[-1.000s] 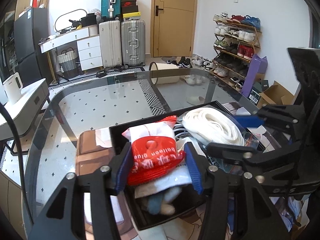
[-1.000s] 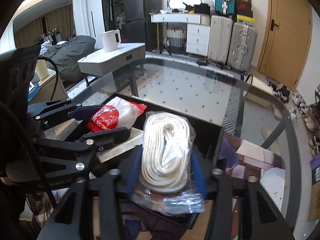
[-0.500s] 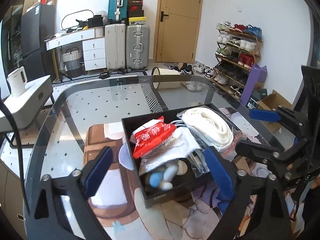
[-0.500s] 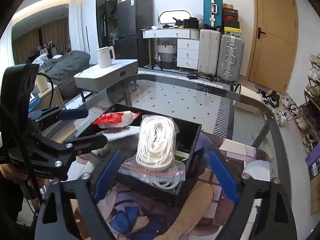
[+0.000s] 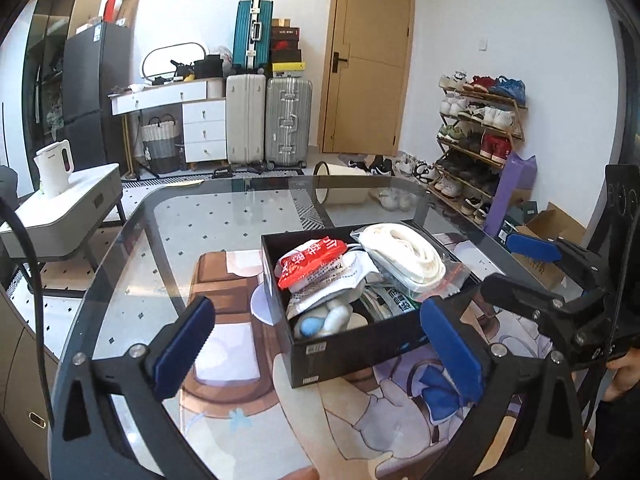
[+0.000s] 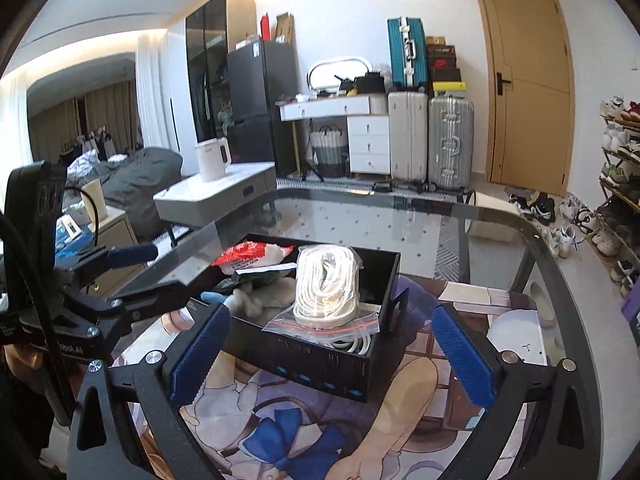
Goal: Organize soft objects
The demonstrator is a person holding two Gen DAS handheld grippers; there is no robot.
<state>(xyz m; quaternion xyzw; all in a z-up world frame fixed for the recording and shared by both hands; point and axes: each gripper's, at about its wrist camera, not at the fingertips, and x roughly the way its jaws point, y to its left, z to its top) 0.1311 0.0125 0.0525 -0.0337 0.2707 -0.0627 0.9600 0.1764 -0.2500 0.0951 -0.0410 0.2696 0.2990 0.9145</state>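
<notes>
On the glass table (image 5: pixel 240 216) I see the printed mat (image 5: pixel 360 412) bearing the black box (image 5: pixel 340 344), stuffed with a bagged white rope coil (image 5: pixel 412 256) and red packet (image 5: pixel 308 258), while my left gripper (image 5: pixel 324 340) and right gripper (image 6: pixel 332 348) both hang released, holding nothing.

The left tongs (image 5: pixel 320 344), clamped on the red packet (image 5: pixel 310 258) a second ago, now stand spread wide and drawn back from the black box (image 5: pixel 352 350), the packet lying inside. The right tongs (image 6: pixel 330 354) have likewise let go of the bagged white rope (image 6: pixel 326 286) and pulled back, their blue pads (image 6: pixel 464 356) wide apart.
</notes>
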